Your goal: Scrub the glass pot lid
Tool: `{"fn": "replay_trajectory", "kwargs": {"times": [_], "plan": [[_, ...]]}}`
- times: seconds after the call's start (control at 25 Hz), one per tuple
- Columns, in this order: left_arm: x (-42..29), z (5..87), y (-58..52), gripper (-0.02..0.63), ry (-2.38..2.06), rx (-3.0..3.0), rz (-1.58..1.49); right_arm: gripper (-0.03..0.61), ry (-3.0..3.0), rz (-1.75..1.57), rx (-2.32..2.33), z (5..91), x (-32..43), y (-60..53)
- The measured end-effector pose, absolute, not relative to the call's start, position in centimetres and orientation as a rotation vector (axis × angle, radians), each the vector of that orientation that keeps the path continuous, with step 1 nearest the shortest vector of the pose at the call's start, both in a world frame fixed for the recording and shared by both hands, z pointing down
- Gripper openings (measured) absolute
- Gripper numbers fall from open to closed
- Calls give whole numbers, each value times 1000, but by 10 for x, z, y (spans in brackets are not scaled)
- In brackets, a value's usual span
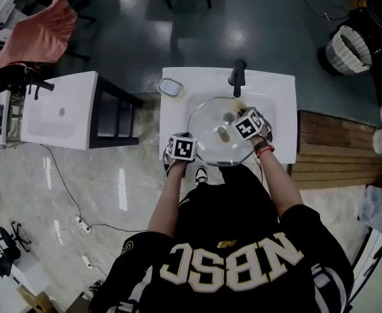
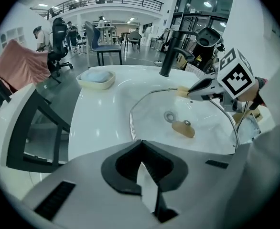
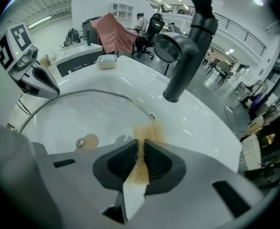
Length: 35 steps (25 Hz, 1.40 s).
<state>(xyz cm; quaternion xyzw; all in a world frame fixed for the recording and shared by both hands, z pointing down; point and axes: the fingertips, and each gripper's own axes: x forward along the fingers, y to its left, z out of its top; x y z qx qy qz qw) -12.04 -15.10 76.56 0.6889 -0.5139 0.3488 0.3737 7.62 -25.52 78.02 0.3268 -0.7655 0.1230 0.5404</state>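
The glass pot lid point(image 1: 210, 126) is held over the white sink basin point(image 1: 279, 87), its tan knob point(image 1: 222, 134) near the middle. My left gripper point(image 1: 181, 147) is at the lid's near left edge. In the left gripper view, the jaws of the left gripper point(image 2: 142, 168) are shut on the lid's rim point(image 2: 131, 120), and the knob point(image 2: 183, 128) lies ahead. My right gripper point(image 1: 248, 124) is over the lid's far right part. In the right gripper view, the right gripper point(image 3: 140, 159) is shut on a tan sponge point(image 3: 147, 132) that presses on the glass near the rim.
A black faucet point(image 1: 238, 77) stands at the back of the sink, close above the sponge point(image 3: 188, 46). A soap dish point(image 1: 170, 87) sits at the sink's back left corner. A second white sink point(image 1: 54, 109) stands to the left, wooden boards point(image 1: 334, 149) to the right.
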Motion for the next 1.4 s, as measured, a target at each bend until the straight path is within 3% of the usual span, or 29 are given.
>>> {"fn": "replay_trajectory", "kwargs": {"times": [0.32,0.6,1.4], "plan": [[-129,762,-153,15,-1327,1770,907,49,-1759,515,684,768,100,-199],[-121,763,-155,15,-1262,1769,767,49,-1782,452,639,760,95,-168],[-117,760,-152,15,-1229,1787,702,46,-1903,748,310,737,39,-77]]}}
